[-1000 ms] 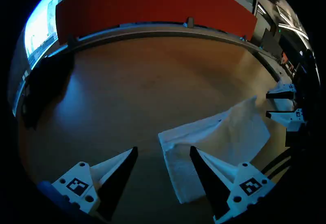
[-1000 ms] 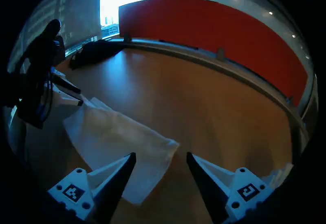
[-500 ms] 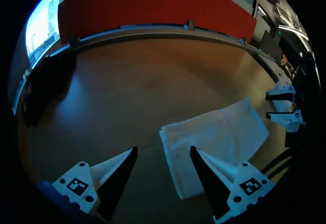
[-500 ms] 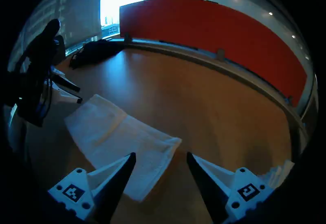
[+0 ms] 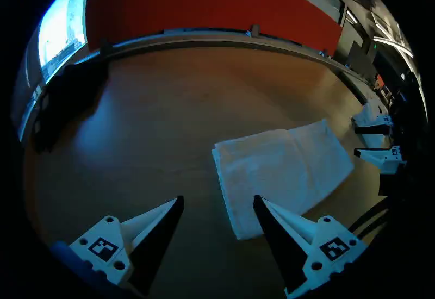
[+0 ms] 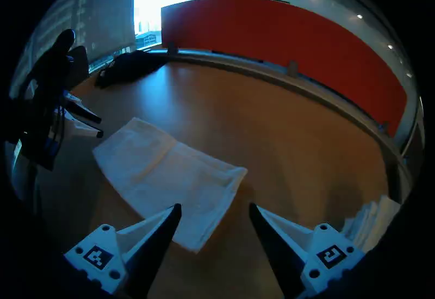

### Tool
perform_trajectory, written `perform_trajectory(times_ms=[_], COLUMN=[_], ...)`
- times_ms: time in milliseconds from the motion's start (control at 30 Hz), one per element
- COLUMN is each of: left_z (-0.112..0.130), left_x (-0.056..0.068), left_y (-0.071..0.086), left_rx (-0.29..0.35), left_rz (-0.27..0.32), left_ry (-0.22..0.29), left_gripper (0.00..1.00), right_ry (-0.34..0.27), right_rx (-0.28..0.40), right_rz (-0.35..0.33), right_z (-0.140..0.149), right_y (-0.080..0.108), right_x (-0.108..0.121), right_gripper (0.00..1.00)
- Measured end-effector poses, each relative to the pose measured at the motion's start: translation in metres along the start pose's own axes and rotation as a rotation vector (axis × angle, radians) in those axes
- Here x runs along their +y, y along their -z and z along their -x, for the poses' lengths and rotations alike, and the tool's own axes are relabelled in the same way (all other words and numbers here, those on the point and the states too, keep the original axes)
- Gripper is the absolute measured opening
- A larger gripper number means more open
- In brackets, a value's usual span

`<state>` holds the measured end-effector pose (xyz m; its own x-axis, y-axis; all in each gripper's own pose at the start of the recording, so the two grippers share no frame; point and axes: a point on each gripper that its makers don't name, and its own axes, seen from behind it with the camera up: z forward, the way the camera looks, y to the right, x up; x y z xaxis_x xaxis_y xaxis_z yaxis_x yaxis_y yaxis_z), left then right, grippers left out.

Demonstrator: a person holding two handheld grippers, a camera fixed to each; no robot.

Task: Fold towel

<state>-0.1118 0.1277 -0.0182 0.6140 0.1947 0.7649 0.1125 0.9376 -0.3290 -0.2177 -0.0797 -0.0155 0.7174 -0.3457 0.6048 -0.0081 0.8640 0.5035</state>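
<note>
Wood-toned bench (image 5: 163,108) spreads smooth and bare-grained under dim bluish light, edged at 12 o'clock by a pale rail and a long red partition panel (image 5: 217,5). A bright window (image 5: 60,22) glows at 10 o'clock, with a dark soft bag (image 5: 65,98) slumped on the bench below it.

The left gripper view has the left hand-held gripper (image 5: 217,198) at 6 o'clock, fingers apart and holding nothing, and catches the other tool at 3 o'clock. The right gripper view has the right hand-held gripper (image 6: 214,206), fingers likewise spread and empty, the left tool in a dark-silhouetted hand (image 6: 49,81) at 9 o'clock, and a stack of folded white cloths (image 6: 372,217) at 4 o'clock.

The white folded towel (image 5: 283,163) lies flat on the bench between the two tools, touching neither. It forms a neat oblong with a crease step across its middle and layered edges along one short end.
</note>
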Motion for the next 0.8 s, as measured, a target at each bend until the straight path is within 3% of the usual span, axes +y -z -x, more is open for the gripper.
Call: perform_trajectory(times_ms=[400, 800], left_z=[0.031, 0.035], left_x=[0.007, 0.006], left_y=[0.016, 0.023], left_rx=[-0.012, -0.003], left_rz=[0.002, -0.005], left_ry=[0.023, 0.032], left_gripper=[0.95, 0.95], right_ry=[-0.003, 0.012], right_rx=[-0.002, -0.010], right_rz=[0.003, -0.004], right_z=[0.014, 0.018], right_y=[0.017, 0.016], right_x=[-0.010, -0.013], right_gripper=[0.96, 0.96])
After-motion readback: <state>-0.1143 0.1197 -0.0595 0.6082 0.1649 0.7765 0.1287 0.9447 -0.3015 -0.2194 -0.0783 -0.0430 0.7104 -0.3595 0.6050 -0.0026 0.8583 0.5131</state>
